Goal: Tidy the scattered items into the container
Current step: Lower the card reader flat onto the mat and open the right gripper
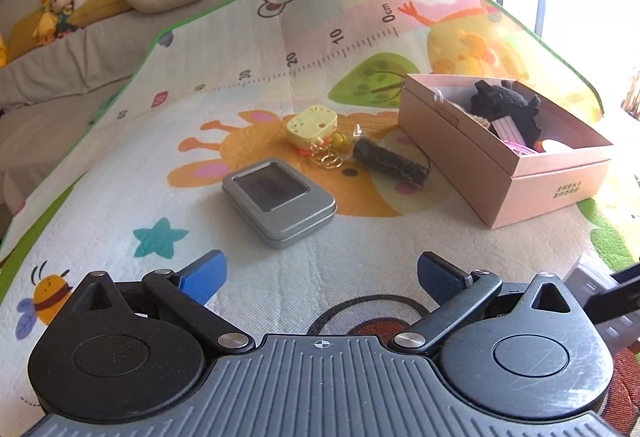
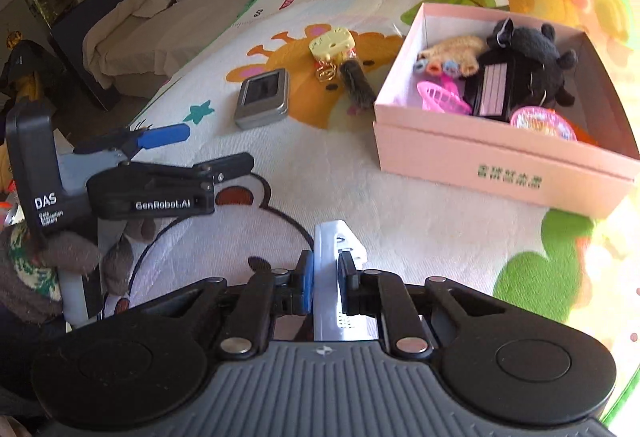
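Right gripper [image 2: 324, 279] clamped on a white plastic piece [image 2: 338, 237]; left gripper [image 1: 320, 277] wide apart, empty.

Landmark = pink box [image 2: 496, 161] on the play mat [image 1: 224, 77]. In the box: black plush toy [image 2: 528, 57], tan plush, pink plastic bits. Still out on the mat, left of the box: black roll [image 1: 390, 159] nearest it, yellow keychain toy [image 1: 310, 125] w/ gold rings just beyond, grey tin [image 1: 278, 207] farthest. White piece is held near the box's front side, nothing between them.
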A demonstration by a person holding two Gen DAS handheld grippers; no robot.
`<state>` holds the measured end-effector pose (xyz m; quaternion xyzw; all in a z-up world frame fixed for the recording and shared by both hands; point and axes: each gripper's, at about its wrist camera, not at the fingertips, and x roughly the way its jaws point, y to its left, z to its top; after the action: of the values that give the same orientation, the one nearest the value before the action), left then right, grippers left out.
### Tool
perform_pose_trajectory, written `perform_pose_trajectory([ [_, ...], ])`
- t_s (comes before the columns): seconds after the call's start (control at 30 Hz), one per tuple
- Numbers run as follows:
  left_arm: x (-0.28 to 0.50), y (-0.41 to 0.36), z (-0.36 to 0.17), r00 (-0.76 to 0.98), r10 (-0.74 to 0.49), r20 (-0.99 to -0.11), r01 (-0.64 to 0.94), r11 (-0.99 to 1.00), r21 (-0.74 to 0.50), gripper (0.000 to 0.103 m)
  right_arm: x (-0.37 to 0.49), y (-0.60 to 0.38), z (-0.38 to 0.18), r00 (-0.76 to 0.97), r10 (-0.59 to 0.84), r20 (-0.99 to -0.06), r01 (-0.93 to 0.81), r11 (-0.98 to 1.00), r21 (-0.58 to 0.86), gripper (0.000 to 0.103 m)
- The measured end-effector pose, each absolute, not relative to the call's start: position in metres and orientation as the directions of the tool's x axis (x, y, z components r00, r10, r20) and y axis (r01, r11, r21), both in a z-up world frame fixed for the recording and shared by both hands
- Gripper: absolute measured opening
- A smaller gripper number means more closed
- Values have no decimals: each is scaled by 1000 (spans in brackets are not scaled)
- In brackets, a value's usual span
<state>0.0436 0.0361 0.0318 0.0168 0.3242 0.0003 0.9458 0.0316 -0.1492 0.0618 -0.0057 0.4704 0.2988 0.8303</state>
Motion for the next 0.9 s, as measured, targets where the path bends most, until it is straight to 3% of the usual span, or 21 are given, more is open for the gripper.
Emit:
perform_pose_trajectory([
  [0.07, 44, 29, 31, 784, 12, -621, 24, 998, 50, 103, 23, -160, 55, 423, 455, -784, -488, 843, 225, 14],
  [0.13, 43, 25, 31, 779, 11, -627, 33, 998, 58, 103, 15, -170, 53, 498, 391, -774, -479, 868, 130, 40],
  [0.23, 44, 18, 30, 773, 11, -634, 39, 997, 65, 103, 6, -187, 52, 583, 303, -753, -448, 894, 13, 66],
  [0.43, 52, 5, 27, 774, 34, -633, 30, 995, 90, 103, -9, -212, 43, 699, 170, -695, -363, 921, -139, 100],
  [0.73, 114, 21, 17, 739, 209, -640, -154, 978, 142, 103, 2, -212, 20, 652, 335, -680, -306, 937, 168, 103],
  [0.9, 133, 39, 12, 719, 224, -658, -193, 974, 120, 103, 2, -204, 14, 683, 314, -659, -286, 946, 154, 103],
])
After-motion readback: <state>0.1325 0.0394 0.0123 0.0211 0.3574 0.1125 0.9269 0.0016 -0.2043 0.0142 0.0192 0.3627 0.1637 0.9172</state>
